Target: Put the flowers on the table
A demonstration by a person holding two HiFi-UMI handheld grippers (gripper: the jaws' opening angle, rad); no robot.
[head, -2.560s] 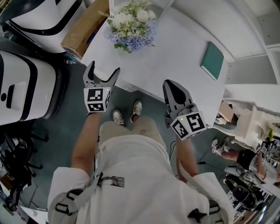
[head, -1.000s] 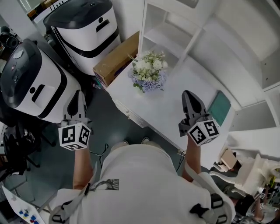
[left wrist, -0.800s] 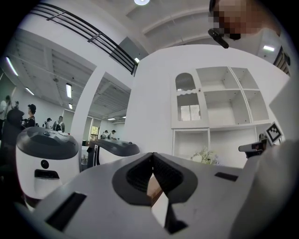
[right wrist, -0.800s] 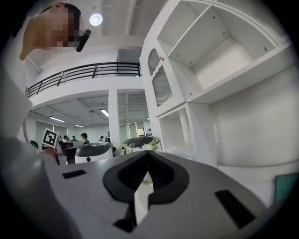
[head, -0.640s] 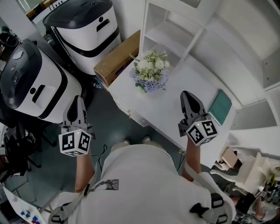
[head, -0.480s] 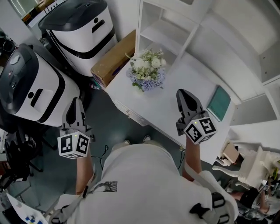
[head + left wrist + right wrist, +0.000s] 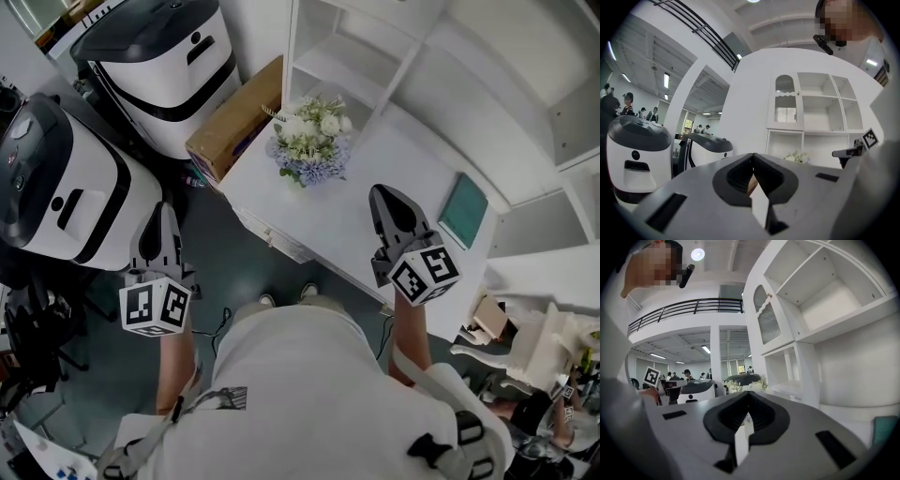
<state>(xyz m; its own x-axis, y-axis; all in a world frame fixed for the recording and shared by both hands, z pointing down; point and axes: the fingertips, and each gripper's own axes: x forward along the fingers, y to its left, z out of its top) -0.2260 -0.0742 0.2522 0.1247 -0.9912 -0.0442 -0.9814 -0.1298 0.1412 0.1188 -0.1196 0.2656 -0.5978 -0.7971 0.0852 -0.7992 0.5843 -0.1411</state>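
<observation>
The white-and-lavender flower bouquet [image 7: 309, 141] stood upright at the white table's [image 7: 375, 169] far-left corner, ahead and left of my right gripper [image 7: 384, 194], the nearer one. Both claws were closed and empty, and my left gripper [image 7: 167, 210] hung beside the table.

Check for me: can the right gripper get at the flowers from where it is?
Probably yes. Only bare table lies between the right gripper and the flowers, with nothing blocking. Its jaws are shut, so they must open first.
</observation>
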